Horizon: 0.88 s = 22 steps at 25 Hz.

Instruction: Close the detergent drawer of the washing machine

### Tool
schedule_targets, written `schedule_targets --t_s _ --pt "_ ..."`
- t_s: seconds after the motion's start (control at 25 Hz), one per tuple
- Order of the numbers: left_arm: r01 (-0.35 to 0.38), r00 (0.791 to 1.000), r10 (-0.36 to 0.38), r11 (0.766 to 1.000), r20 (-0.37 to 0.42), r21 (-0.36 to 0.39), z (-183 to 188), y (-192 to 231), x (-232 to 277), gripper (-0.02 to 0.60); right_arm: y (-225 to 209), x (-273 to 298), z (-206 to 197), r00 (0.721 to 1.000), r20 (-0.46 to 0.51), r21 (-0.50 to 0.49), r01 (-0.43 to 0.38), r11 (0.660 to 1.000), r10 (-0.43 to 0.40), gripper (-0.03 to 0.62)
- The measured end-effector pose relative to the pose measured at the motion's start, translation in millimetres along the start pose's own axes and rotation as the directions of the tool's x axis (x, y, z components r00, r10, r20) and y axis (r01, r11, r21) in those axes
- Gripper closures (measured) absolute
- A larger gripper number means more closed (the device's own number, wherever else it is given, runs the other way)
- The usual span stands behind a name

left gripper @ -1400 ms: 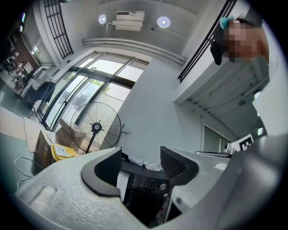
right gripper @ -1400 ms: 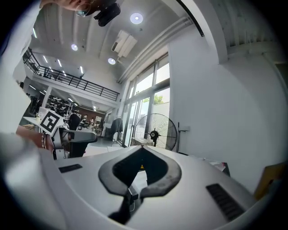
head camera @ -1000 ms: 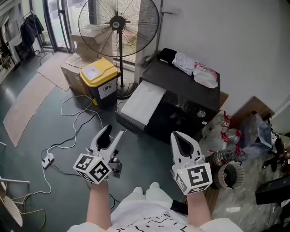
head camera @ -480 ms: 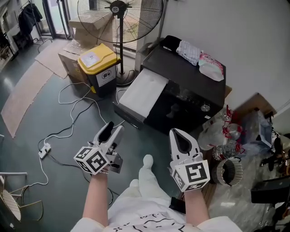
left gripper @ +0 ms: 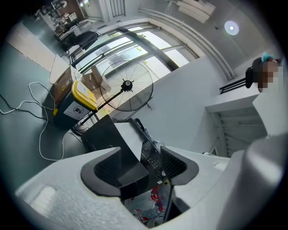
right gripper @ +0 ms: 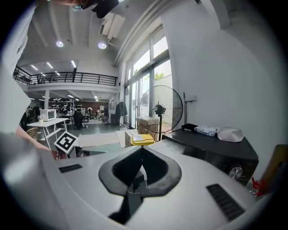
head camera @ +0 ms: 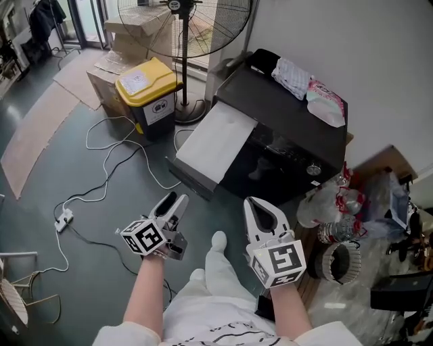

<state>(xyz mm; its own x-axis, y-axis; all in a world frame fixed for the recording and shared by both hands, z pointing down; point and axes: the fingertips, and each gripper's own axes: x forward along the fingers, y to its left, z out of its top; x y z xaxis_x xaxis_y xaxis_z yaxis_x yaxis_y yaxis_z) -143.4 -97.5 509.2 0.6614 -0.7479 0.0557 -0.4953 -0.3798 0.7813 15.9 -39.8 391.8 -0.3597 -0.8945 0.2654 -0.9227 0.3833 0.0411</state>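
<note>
The black washing machine (head camera: 291,121) stands against the wall at the upper right of the head view, also seen as the washing machine (right gripper: 216,150) in the right gripper view. Its front face has a knob (head camera: 312,169), and a dark piece (head camera: 260,166) juts from it, seemingly the detergent drawer. A white panel (head camera: 215,143) lies along its left side. My left gripper (head camera: 170,205) hovers over the floor short of the machine, open and empty (left gripper: 148,166). My right gripper (head camera: 261,204) is beside it, jaws shut with nothing in them (right gripper: 141,150).
A yellow-lidded bin (head camera: 143,94), cardboard boxes (head camera: 128,40) and a standing fan (head camera: 183,20) sit left of the machine. A cable and power strip (head camera: 62,219) lie on the floor. Bags and bottles (head camera: 338,209) crowd the right. Cloths (head camera: 294,73) lie on the machine's top.
Both grippers have sunk lower, and the view has drawn nearer to the machine. The left gripper has rolled somewhat. Neither gripper's jaws have changed.
</note>
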Motion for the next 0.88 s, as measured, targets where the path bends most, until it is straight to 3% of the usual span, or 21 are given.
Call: schedule_targets --t_s 0.2,0.6,0.88 --pt "-0.005 0.999 0.003 0.999 -0.034 -0.046 -14 22 23 0.307 -17 24 -15 0.999 -0.048 -0.013 -0.024 1.0 0.023 0.602" --pt "0.049 0.996 -0.06 0.986 -0.062 -0.162 -36 66 60 0.307 -36 64 -43 0.99 -0.122 -0.039 -0.077 0.996 0.071 0.602" --pt "0.126 0.99 -0.14 0.946 -0.027 -0.298 -50 85 67 0.281 -32 72 -66 0.984 -0.154 -0.04 -0.094 0.995 0.087 0.602"
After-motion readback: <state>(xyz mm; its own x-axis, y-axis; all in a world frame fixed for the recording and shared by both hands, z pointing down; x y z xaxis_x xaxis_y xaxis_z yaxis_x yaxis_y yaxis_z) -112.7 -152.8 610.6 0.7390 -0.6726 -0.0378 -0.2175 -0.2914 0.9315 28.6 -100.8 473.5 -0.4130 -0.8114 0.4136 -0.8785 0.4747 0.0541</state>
